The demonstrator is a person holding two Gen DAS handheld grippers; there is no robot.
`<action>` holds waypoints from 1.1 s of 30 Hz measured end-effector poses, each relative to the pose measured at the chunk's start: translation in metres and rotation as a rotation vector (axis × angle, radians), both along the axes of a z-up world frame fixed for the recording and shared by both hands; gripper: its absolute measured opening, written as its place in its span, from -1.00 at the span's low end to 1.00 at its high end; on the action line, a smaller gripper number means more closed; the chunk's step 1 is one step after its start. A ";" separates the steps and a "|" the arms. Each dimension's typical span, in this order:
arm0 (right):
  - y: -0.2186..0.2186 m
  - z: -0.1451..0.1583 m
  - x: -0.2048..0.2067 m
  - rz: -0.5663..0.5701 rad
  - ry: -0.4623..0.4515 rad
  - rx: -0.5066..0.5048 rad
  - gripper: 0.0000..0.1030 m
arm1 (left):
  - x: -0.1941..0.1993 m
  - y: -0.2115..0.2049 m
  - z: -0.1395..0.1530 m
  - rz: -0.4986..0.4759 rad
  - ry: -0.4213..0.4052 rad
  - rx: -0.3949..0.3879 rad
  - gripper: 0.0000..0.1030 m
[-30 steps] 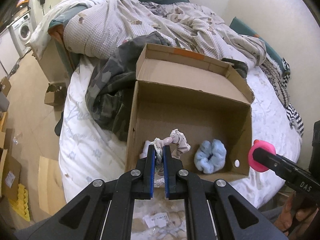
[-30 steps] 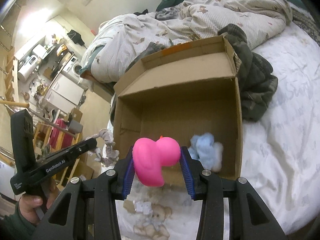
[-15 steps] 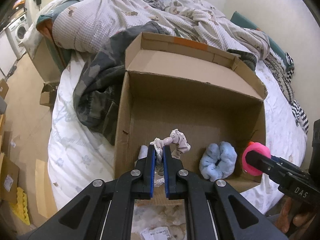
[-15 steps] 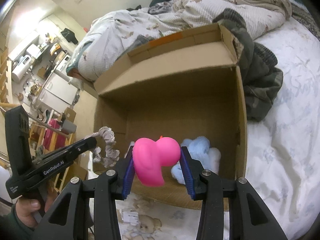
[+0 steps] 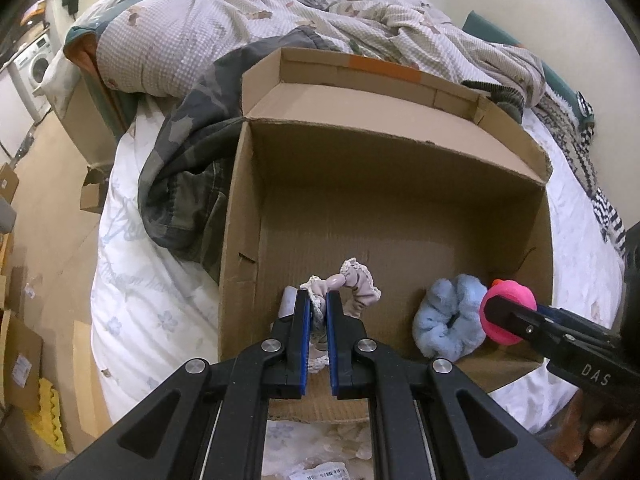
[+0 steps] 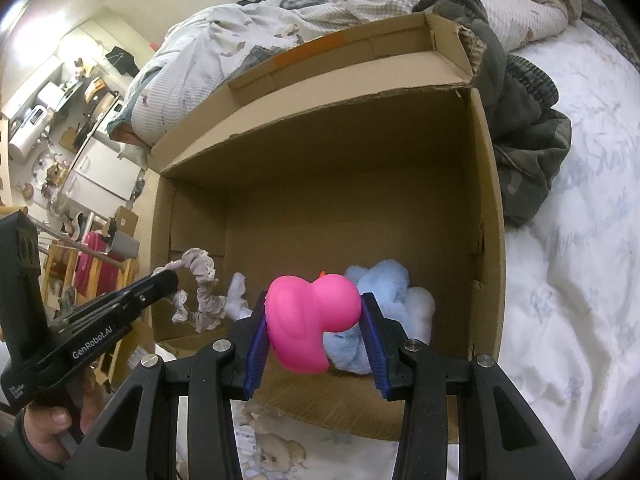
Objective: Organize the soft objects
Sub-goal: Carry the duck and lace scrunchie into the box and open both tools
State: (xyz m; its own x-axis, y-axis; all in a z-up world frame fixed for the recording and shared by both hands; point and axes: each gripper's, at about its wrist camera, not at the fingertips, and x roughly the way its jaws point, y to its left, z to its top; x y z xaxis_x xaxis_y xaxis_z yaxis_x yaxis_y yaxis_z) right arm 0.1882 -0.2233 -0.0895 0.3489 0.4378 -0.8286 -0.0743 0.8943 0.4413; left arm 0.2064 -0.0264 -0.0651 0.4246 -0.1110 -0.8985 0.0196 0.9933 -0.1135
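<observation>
An open cardboard box (image 5: 240,216) (image 6: 486,216) lies on the bed. My left gripper (image 5: 318,300) is shut on a beige lace scrunchie (image 5: 356,286) (image 6: 200,280) and holds it over the box's near left part. My right gripper (image 6: 314,320) is shut on a pink rubber duck (image 6: 312,320) (image 5: 506,312) over the box's near right part. A fluffy blue scrunchie (image 5: 448,316) (image 6: 384,280) lies inside the box under the duck. A small white soft item (image 6: 238,292) lies on the box floor between the grippers.
A camouflage garment (image 5: 184,184) (image 6: 524,160) lies beside the box on the white sheet. A rumpled checked duvet (image 5: 240,32) lies behind it. Cardboard boxes (image 5: 20,360) stand on the floor at the left. A wall (image 5: 540,8) runs along the bed's right side.
Both grippers have moved forward and down over the box's near edge, carrying the scrunchie and the duck. The box looks larger and closer.
</observation>
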 end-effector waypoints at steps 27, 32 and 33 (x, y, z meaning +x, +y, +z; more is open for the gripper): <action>0.009 -0.016 0.008 0.011 0.071 -0.023 -0.13 | -0.003 -0.011 -0.021 -0.022 0.050 0.079 -0.40; 0.006 -0.014 0.008 0.003 0.062 -0.012 -0.04 | -0.006 -0.010 -0.015 0.001 0.010 0.107 0.10; 0.004 -0.013 0.008 -0.001 0.060 -0.009 0.16 | -0.006 -0.009 -0.014 0.003 0.005 0.107 0.10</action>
State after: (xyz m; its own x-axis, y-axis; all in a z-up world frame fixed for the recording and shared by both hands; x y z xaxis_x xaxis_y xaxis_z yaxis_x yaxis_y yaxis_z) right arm 0.1964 -0.2189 -0.1021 0.2993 0.4298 -0.8519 -0.0472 0.8984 0.4367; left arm 0.2000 -0.0358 -0.0787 0.4204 -0.0128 -0.9073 0.0159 0.9999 -0.0068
